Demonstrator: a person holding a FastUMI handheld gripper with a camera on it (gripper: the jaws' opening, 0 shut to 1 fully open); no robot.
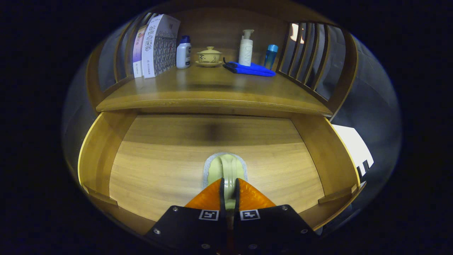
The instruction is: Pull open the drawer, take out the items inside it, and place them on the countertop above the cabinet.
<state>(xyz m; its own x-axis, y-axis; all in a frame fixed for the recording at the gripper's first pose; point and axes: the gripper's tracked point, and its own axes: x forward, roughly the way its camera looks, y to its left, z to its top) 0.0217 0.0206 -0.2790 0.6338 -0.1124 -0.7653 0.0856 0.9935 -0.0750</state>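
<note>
On the surface [212, 92] above, left to right — boxes [153, 45], white bottle [183, 52], lidded cup [209, 56], pump bottle [246, 47] behind a folded blue cloth [250, 69], blue bottle [271, 55]. Below, drawer [166, 170] pulled open. Near its front, pale green brush [226, 169] — handle pinched between the jaws, gripper [229, 193] clamped on it, head just ahead of the fingertips.

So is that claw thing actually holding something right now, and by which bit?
Yes: the gripper pinches a pale green brush by its raised handle ridge, inside the open drawer.
</note>
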